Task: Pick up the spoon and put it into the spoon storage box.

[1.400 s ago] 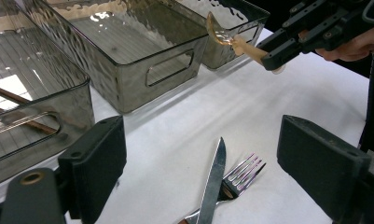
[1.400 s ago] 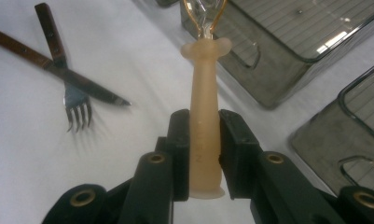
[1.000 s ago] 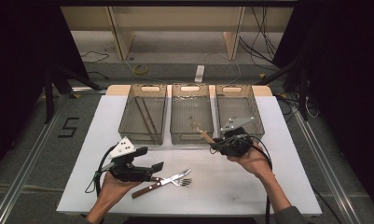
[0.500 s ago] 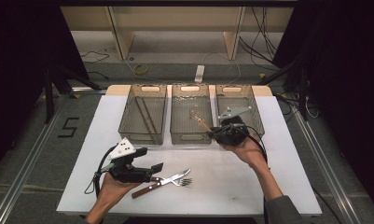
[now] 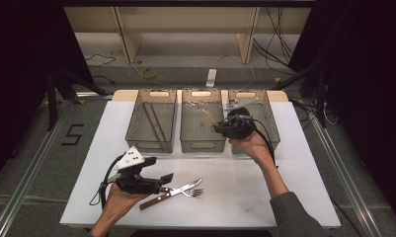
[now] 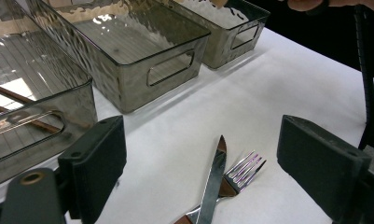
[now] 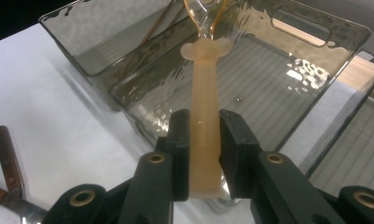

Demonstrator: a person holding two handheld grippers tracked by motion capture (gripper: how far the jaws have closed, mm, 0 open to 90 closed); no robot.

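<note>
Right gripper view: your right gripper (image 7: pixel 204 154) is clamped on the whisk's handle (image 7: pixel 205 107), center frame.
Tilt early and the wires snag the middle bin's rim (image 7: pixel 128 84); left gripper (image 6: pixel 212 163) hangs apart over knife (image 6: pixel 212 179) and fork (image 6: pixel 243 170).

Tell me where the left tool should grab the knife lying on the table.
Grip the knife on its brown wooden handle, at the end nearest the left tool, coming straight down with the jaws across the handle. It lies flat, and its blade crosses the fork, so a hold farther along would likely catch both. The handle end looks free of the fork and thicker than the blade.
</note>
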